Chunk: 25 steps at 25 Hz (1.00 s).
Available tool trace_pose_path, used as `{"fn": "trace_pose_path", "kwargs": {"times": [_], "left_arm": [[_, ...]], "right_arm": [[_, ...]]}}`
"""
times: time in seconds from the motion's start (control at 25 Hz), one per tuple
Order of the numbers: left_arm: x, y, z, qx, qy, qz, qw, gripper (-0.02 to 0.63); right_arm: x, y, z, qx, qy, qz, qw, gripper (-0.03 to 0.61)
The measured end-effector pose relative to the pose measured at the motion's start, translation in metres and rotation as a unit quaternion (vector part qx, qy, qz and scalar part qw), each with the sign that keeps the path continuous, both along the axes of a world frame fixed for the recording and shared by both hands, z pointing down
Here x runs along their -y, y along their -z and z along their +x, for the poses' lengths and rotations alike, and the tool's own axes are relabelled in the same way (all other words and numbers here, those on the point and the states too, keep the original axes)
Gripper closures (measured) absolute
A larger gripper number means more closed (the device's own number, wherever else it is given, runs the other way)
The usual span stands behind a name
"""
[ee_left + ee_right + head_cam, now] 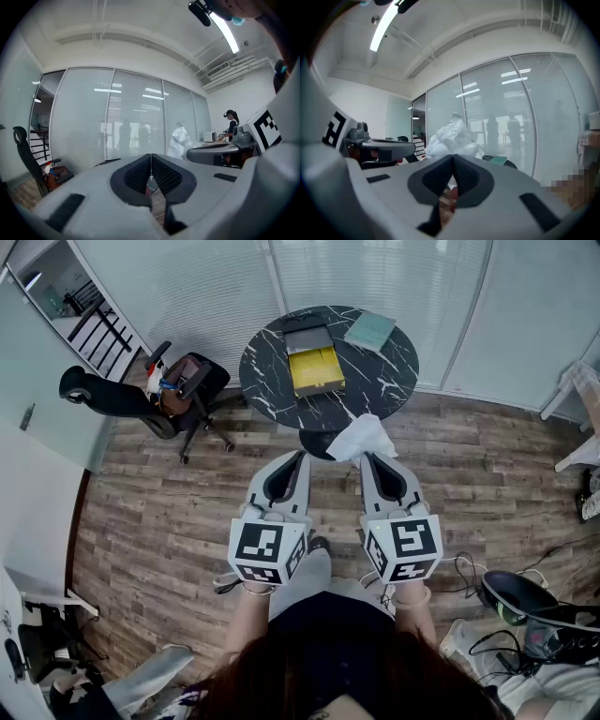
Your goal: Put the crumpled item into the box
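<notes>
Both sets of jaws closed: right gripper (368, 457) pinches crumpled white wrap (360, 437), prob. plastic; left gripper (301, 457) empty. Yellow box (315, 369) on round marble table (398, 371).

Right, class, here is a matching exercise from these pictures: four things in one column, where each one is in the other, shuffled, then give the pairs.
Things:
1 crumpled white item
2 yellow box
3 teal book
4 black office chair

Places:
A on the floor, left of the round table
B on the table, toward its far right edge
C held by the right gripper
D on the table, near its middle

Pairs: 1-C, 2-D, 3-B, 4-A
</notes>
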<state>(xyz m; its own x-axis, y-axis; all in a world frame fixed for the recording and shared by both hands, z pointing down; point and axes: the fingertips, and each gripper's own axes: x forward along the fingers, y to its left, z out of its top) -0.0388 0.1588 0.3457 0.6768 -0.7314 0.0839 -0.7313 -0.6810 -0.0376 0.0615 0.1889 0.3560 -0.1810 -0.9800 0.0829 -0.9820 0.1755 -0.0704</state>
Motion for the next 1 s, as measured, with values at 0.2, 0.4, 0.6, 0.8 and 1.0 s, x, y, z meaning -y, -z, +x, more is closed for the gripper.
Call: {"fn": "trace_pose_path", "kwargs": {"times": [0.2, 0.4, 0.6, 0.8, 1.0], "left_arm": [[0.029, -0.003, 0.001, 0.002, -0.003, -0.003, 1.0000, 0.584], [0.061, -0.004, 0.000, 0.002, -0.009, -0.005, 0.9999, 0.584], [0.092, -0.006, -0.006, 0.000, -0.015, -0.006, 0.9999, 0.584], [0.122, -0.005, -0.010, -0.008, -0.026, -0.007, 0.9996, 0.584], [0.145, -0.006, -0.014, -0.012, -0.038, -0.008, 0.9992, 0.584]], "right_arm": [[0.024, -0.002, -0.001, 0.004, -0.004, -0.003, 1.000, 0.555], [0.054, -0.003, -0.004, 0.014, -0.006, -0.009, 1.000, 0.555], [0.084, -0.002, -0.011, 0.018, -0.013, -0.011, 1.000, 0.555], [0.112, -0.001, -0.018, 0.011, -0.016, -0.015, 1.000, 0.555], [0.138, 0.006, -0.024, 0.014, -0.017, -0.009, 1.000, 0.555]]}}
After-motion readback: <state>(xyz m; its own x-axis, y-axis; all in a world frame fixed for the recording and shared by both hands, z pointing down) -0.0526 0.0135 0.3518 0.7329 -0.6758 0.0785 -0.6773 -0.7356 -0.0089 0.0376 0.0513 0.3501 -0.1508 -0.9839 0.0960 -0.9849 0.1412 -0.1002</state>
